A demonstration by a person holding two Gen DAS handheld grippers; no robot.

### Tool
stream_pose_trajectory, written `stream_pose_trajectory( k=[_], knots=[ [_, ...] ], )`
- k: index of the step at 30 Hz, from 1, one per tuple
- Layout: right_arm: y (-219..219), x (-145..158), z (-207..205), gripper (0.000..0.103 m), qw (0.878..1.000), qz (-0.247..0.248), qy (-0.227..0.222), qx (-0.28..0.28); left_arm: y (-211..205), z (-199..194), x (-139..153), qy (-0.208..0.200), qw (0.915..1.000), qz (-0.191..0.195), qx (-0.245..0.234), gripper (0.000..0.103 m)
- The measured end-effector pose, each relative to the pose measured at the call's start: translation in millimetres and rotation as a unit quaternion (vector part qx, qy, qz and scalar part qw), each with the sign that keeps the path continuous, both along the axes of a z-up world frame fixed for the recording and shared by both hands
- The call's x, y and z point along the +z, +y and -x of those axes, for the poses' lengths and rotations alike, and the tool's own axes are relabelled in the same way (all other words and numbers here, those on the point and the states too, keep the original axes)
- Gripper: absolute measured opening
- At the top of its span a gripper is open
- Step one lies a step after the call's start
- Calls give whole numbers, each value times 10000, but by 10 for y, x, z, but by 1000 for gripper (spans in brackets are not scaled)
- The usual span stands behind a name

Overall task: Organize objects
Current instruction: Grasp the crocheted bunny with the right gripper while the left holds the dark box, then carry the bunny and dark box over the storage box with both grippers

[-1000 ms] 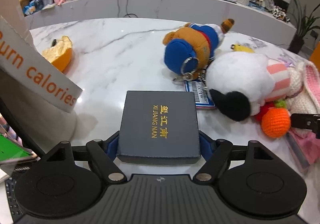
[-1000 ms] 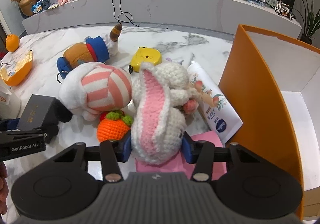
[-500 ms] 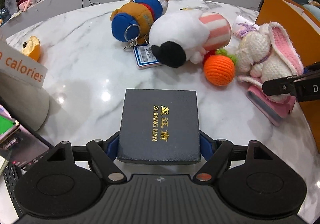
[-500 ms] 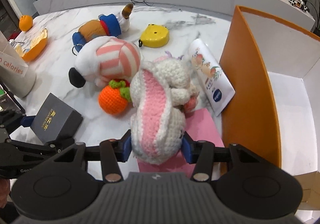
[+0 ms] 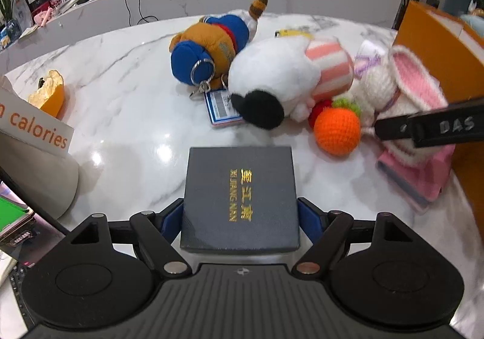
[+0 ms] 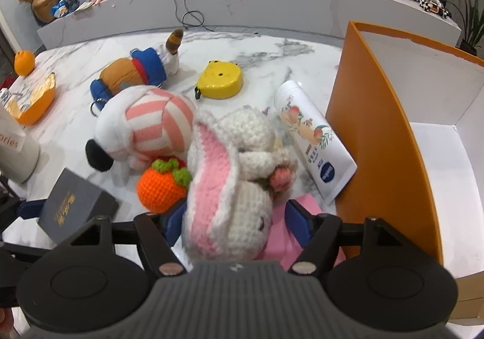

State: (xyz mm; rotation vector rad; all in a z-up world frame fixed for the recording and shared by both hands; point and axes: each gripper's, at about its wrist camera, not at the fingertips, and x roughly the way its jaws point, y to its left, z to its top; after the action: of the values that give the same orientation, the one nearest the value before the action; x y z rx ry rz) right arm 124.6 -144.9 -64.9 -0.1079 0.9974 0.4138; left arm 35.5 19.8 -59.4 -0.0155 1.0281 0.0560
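Observation:
My left gripper [image 5: 240, 219] is shut on a dark grey gift box [image 5: 240, 196] with gold lettering and holds it above the marble table [image 5: 127, 115]. The box also shows in the right wrist view [image 6: 72, 205]. My right gripper [image 6: 234, 216] is shut on a crocheted white and pink rabbit [image 6: 230, 184], lifted over a pink book [image 6: 299, 242]. The rabbit shows in the left wrist view [image 5: 402, 87]. An orange box [image 6: 378, 139] with a white inside stands open at the right.
On the table lie a white plush with a striped cap [image 6: 145, 127], a brown and blue plush [image 6: 133, 72], a crocheted orange [image 6: 161, 184], a yellow case [image 6: 220, 80], a white tube [image 6: 314, 142] and orange peel [image 5: 48, 93]. A paper bag [image 5: 33, 139] stands at the left.
Both grippers have moved while keeping their hold. The left one with the box now faces the plush toys closer. The rabbit has risen and tilted in the right gripper.

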Motion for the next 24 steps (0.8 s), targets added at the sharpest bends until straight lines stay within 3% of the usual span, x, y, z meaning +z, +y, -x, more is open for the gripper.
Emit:
stream_pose_trajectory(
  k=[2,7,12,24],
  knots=[
    [6,-13,-20,71,10000,-39,-16,-77,17,-22,10,-19,10000,69,41,94],
    [43,-25,-44,54,9999,-127,29,-73,59,-62,-47,-55,9999,100,86,94],
    [41,-11,-36,52,9999,-118,31,-66,92,-58,-85,-47,9997,174,141,89],
    [-77,193,22,51,9992,-363,-83,-148,65,1,52,-162,9994,288,-37,88]
  ],
)
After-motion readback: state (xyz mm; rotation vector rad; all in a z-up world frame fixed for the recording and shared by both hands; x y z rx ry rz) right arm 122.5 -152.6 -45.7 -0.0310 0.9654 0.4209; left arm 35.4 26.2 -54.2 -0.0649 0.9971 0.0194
